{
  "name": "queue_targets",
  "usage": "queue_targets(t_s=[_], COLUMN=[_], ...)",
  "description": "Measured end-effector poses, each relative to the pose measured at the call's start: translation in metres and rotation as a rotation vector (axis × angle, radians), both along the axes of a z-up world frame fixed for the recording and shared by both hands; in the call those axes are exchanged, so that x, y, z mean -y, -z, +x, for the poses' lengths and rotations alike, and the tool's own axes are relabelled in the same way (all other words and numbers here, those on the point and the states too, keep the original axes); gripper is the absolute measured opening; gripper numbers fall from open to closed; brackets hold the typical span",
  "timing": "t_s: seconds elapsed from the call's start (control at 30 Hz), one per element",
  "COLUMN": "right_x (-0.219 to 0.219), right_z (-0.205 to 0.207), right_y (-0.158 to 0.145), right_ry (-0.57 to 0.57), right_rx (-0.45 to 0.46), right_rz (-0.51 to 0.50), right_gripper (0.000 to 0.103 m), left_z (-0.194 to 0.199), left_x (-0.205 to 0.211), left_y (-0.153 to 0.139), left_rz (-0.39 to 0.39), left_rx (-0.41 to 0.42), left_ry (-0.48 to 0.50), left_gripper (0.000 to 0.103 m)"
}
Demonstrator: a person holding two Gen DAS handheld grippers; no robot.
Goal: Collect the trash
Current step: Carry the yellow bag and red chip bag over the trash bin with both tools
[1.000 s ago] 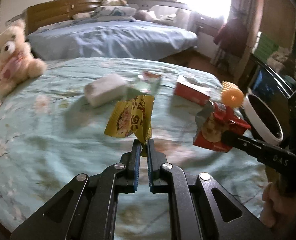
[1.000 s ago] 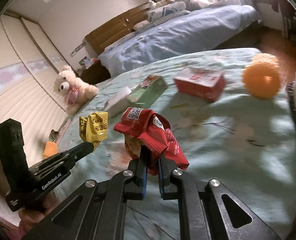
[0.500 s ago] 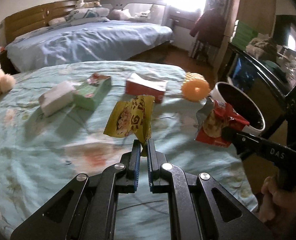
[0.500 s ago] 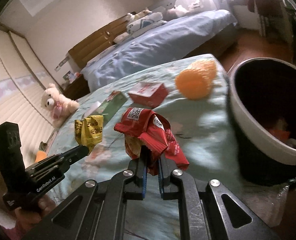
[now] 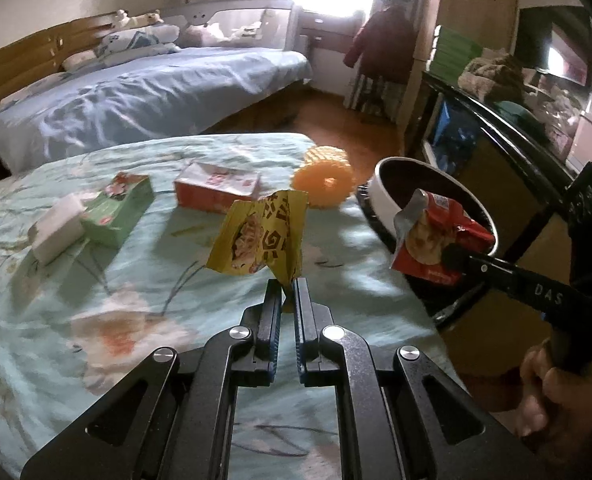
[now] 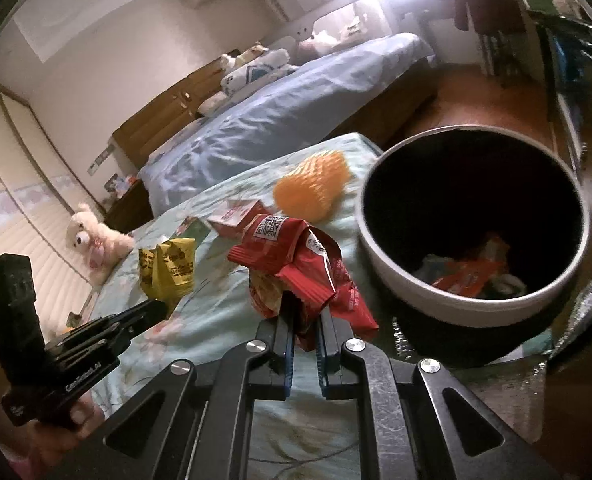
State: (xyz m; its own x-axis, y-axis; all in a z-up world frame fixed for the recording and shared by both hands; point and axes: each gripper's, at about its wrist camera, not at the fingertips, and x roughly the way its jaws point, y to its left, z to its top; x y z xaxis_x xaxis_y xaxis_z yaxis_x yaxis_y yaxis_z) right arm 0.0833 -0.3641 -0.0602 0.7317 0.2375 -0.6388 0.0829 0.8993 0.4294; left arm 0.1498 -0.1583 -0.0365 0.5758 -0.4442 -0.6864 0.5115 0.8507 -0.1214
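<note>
Both grippers are clamped on trash: the left gripper (image 5: 287, 292) pinches a yellow wrapper (image 5: 262, 238), the right gripper (image 6: 304, 312) a crumpled red wrapper (image 6: 296, 264). At eleven o'clock of the left one lie a red box (image 5: 216, 192) and green box (image 5: 118, 210); an orange spiky ball (image 6: 311, 188) sits near the bed edge (image 5: 391, 264). The bin (image 6: 475, 312) stands open at two o'clock of the right gripper, just beside the red wrapper.

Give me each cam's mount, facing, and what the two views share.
Left wrist: on the left gripper, facing across the bed; shows its fingers on the yellow wrapper, plus right gripper.
Right wrist: on the right gripper, facing the bin; shows its fingers on the red wrapper, plus left gripper.
Shared: both wrappers, bin, orange ball.
</note>
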Motion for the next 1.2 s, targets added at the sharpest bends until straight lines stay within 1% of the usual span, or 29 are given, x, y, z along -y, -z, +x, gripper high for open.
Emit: queue_targets(t_s=[0.43,0.83,1.2], right_x=[0.045,0.062,0.079], right_z=[-0.020,-0.023,-0.021], right_y=[-0.010,-0.010,-0.009], right_ry=[0.109,0.174,0.212], right_rx=[0.026,0.023,0.015], right_rz=[-0.024,-0.069,-0.112], right_gripper=[0.009,0.009,0.009], left_z=[-0.008,-0.009,-0.005], left_x=[0.049,0.088,0.121], left_y=[-0.008,-0.014,-0.015], left_rz=[0.011,0.017,0.027], left_rx=[0.016,0.030,0.023], left_ry=[0.094,0.158,0.208], left_gripper=[0.005,0.005,0.005])
